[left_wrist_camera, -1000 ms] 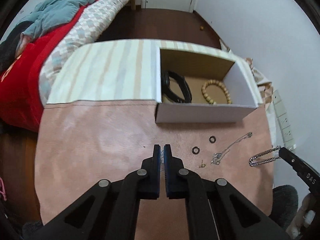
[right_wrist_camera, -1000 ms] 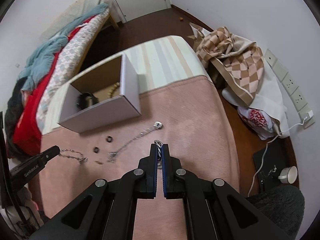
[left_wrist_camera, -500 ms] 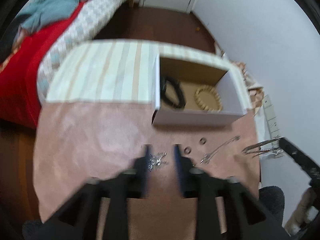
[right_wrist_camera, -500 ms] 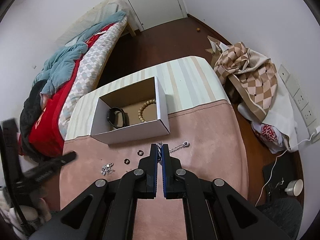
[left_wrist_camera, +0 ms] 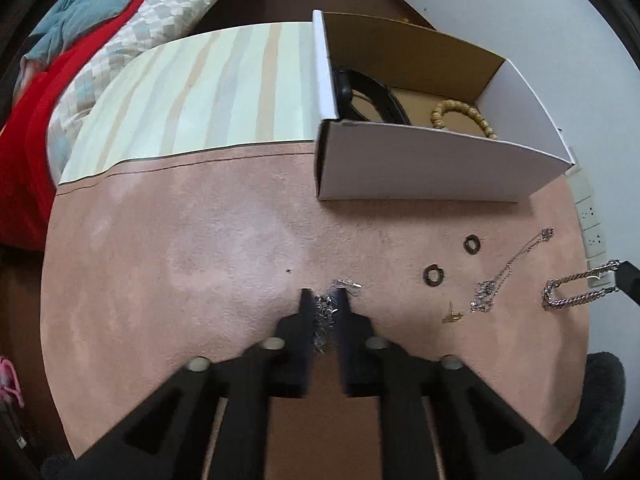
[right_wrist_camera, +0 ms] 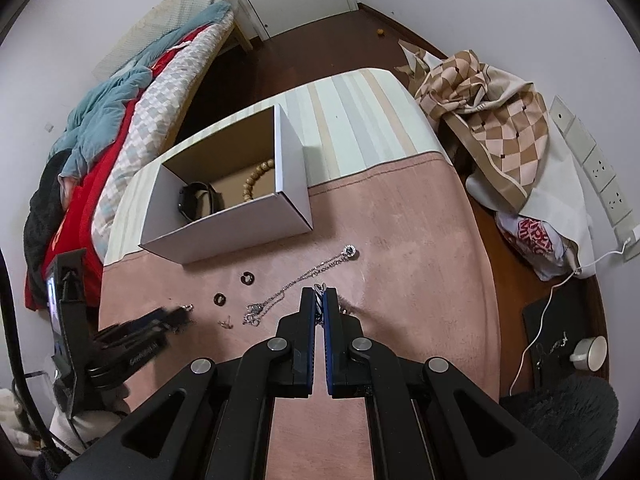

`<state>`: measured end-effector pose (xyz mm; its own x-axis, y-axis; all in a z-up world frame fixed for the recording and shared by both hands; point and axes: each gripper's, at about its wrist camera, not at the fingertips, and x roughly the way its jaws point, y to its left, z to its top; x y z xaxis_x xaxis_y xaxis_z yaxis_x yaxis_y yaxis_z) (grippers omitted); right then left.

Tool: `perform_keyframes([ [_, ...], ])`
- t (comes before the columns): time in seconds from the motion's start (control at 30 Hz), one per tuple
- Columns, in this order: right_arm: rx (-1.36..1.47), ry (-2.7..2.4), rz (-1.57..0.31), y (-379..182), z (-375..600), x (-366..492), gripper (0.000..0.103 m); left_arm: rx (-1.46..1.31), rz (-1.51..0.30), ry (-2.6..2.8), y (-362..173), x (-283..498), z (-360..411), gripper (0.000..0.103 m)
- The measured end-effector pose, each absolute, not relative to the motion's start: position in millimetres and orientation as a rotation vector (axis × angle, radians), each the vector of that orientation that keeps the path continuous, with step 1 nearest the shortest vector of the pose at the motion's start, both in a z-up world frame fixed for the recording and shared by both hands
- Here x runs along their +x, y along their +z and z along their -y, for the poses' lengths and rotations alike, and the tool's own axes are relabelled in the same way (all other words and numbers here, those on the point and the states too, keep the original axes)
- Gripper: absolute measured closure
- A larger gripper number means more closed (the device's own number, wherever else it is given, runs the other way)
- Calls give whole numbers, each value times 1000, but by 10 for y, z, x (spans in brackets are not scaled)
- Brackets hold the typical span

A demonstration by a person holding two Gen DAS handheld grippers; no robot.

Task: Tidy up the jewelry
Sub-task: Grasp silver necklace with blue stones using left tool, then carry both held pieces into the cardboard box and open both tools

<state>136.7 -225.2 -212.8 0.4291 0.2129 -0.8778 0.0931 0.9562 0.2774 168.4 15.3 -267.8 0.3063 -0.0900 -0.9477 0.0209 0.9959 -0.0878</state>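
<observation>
My left gripper (left_wrist_camera: 324,300) is down on the pink cloth, its jaws closing on a small heap of thin silver chain (left_wrist_camera: 325,320) that fills the gap between them. It shows blurred in the right wrist view as well (right_wrist_camera: 176,316). My right gripper (right_wrist_camera: 319,294) is shut on a thick silver link bracelet (left_wrist_camera: 576,294), which hangs in a loop above the cloth's right edge. Two dark rings (left_wrist_camera: 472,244) (left_wrist_camera: 432,274), a fine pendant necklace (left_wrist_camera: 508,276) and a gold earring (left_wrist_camera: 452,316) lie loose between the grippers. Behind them, the white box (left_wrist_camera: 440,168) holds a black watch (left_wrist_camera: 372,96) and a bead bracelet (left_wrist_camera: 464,116).
The pink cloth (right_wrist_camera: 400,240) meets a striped cloth (left_wrist_camera: 208,92) at the back. A bed with a red blanket (right_wrist_camera: 72,208) runs along the left. On the right are a checked fabric heap (right_wrist_camera: 492,128), wall sockets (right_wrist_camera: 596,168), and a cable and cup (right_wrist_camera: 588,354) on the floor.
My left gripper opened, sank to the cloth and now has its jaws drawing in on the small silver chain. The right gripper swung toward the box and came back, bracelet still held.
</observation>
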Motion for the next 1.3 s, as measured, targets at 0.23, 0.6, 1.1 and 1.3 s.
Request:
perform_keyframes([
  [0.23, 306, 87, -1107, -1999, 2276, 1378, 99, -173, -1202, -109, -2329, 1600, -277, 102],
  [0.6, 339, 170, -1045, -1568, 2193, 1434, 99, -265, -1084, -160, -1572, 1616, -412, 102],
  [1.1, 249, 297, -986, -802, 1824, 2315, 99, -262, -972, -257, -801, 2397, -206, 102],
  [1.3, 235, 298, -1106, -1205, 1762, 2874, 99, -254, -1072, -260, -1183, 2848, -104, 102],
])
